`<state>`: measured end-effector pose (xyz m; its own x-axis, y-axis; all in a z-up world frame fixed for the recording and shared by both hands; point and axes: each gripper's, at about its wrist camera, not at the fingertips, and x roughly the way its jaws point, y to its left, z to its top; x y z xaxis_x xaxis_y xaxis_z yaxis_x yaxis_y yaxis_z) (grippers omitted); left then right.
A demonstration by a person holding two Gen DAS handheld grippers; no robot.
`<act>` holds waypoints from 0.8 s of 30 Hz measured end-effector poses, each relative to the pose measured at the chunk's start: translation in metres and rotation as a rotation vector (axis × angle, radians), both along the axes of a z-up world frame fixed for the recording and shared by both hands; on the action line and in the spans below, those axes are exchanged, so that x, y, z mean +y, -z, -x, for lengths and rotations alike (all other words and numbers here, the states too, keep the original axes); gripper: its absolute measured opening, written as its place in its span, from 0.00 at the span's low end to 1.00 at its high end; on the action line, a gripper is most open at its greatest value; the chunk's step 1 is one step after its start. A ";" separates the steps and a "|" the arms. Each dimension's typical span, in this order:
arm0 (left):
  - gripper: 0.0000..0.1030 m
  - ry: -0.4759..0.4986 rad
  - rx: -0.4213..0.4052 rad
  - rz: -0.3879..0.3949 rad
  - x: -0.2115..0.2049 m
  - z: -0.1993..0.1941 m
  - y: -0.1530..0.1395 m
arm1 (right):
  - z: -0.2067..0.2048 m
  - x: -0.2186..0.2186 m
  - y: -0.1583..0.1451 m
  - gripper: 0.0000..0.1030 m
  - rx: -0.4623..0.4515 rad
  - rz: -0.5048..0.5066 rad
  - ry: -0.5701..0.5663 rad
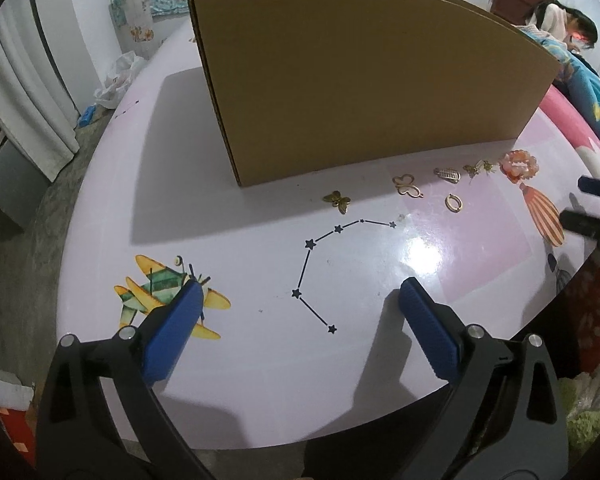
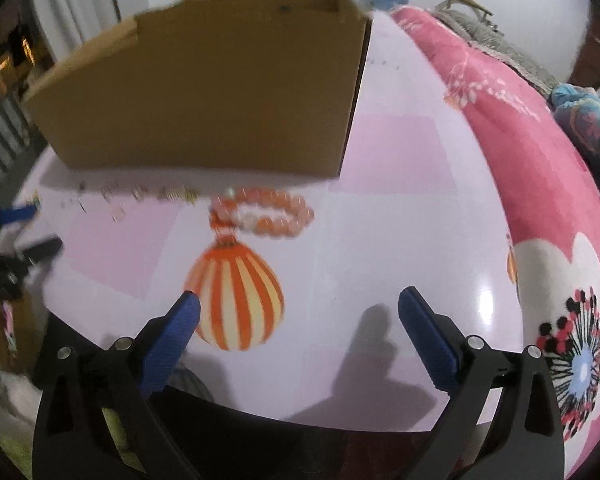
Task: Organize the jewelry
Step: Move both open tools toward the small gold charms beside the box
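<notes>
I hold my left gripper (image 1: 300, 292) and right gripper (image 2: 298, 300) spread and empty, since the bead bracelet (image 2: 266, 214) at twelve o'clock awaits the cardboard box (image 2: 204, 92) beyond.

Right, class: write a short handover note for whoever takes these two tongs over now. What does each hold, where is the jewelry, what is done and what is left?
Left tongs: open, empty, over the table.
Right tongs: open, empty, just short of the orange bead bracelet.
Jewelry: the bracelet and small gold charms, including a butterfly charm and an oval ring, lie in a row on the table before the cardboard box.
Done: nothing visibly sorted.
Left: every piece.
</notes>
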<state>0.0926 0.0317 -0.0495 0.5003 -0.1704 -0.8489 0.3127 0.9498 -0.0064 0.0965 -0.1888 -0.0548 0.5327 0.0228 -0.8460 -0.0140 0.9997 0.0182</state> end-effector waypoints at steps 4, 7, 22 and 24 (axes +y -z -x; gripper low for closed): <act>0.92 0.005 -0.007 0.001 0.001 0.002 0.001 | 0.003 0.011 -0.016 0.94 -0.069 -0.096 -0.035; 0.93 0.031 -0.015 0.001 0.002 0.005 0.001 | 0.000 0.023 -0.021 0.94 -0.093 -0.148 -0.081; 0.65 0.091 -0.147 0.148 0.015 0.016 -0.026 | -0.017 0.066 -0.006 0.64 -0.062 -0.290 -0.233; 0.55 0.121 -0.141 0.148 0.010 0.008 -0.025 | -0.019 0.067 -0.005 0.64 -0.060 -0.300 -0.234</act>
<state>0.0845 0.0415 -0.0243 0.5804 -0.3536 -0.7335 0.4321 0.8973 -0.0906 0.1158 -0.1216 -0.0498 0.5317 0.3917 -0.7509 -0.2511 0.9197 0.3019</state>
